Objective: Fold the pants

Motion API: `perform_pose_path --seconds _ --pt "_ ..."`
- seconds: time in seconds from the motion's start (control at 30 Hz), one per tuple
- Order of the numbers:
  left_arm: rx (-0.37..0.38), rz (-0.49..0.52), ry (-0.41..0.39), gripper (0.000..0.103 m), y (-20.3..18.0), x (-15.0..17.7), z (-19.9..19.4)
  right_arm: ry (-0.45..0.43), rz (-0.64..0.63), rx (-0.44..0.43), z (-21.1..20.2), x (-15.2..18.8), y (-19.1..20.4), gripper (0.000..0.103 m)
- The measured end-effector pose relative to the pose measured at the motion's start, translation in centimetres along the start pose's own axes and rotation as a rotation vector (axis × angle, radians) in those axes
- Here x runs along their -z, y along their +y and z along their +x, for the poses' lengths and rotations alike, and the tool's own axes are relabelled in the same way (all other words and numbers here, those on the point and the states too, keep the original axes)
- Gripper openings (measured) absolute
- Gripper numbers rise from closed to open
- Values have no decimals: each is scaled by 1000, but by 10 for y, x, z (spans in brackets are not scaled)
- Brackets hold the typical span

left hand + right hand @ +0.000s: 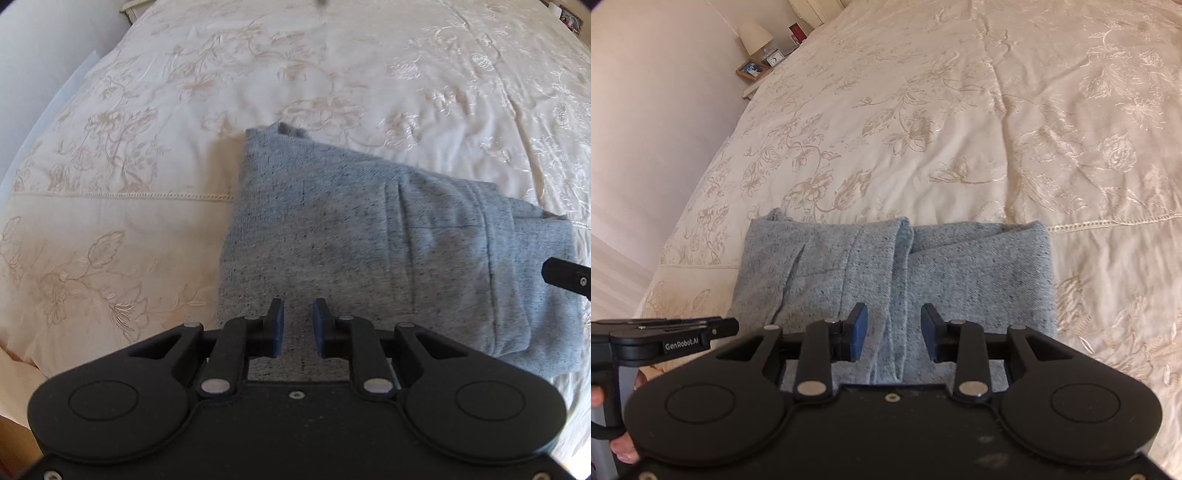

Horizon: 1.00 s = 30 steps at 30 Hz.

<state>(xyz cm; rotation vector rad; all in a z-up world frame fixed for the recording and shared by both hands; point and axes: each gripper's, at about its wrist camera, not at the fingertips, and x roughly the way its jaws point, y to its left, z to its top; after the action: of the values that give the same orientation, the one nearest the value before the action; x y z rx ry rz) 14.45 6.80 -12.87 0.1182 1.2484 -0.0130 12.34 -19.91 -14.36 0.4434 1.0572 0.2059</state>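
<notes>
Both of your grippers hover over the pants (369,251), which lie folded into a compact grey bundle on the bed (129,155). Your left gripper (298,326) has its blue pads (279,328) parted by a narrow gap with nothing between them, above the near edge of the bundle. Whether the pads touch the fabric you cannot tell from this view. Your right gripper (894,332) stands wider open, its pads (858,332) either side of a folded edge that runs up the middle of the pants (879,266), and it holds nothing. In the right wrist view the left gripper (665,338) shows at the left edge, marked GenRobot.AI, with your fingers (624,450) around its handle. In the left wrist view a tip of the right gripper (567,278) juts in over the right end of the bundle. The bed carries a cream floral cover. A lamp (756,37) stands on a nightstand (753,79) beside it, near a picture frame (751,69) and a small clock (774,58).
</notes>
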Motion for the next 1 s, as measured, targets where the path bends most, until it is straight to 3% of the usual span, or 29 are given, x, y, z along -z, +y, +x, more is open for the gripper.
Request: perform_pose_path --seconds 0.17,0.37,0.63,0.7,0.73,0.8,0.83,1.0 --pt "11 129 68 27 -4 5 29 28 10 25 31 -3 12 37" --pt "8 256 66 25 -15 9 40 101 52 79 59 7 9 42" --pt "89 204 64 30 11 5 38 90 223 36 74 14 -5 48" --pt "101 178 57 30 19 4 33 130 275 22 75 14 -8 47" --pt "100 164 50 30 22 4 30 174 313 12 77 12 -11 46" --pt "83 141 34 29 28 3 23 183 337 4 75 9 -12 29" --pt "74 129 27 29 31 3 19 176 313 4 72 8 -9 9" --pt "72 53 -7 29 42 -4 -1 103 131 10 35 -1 26 7"
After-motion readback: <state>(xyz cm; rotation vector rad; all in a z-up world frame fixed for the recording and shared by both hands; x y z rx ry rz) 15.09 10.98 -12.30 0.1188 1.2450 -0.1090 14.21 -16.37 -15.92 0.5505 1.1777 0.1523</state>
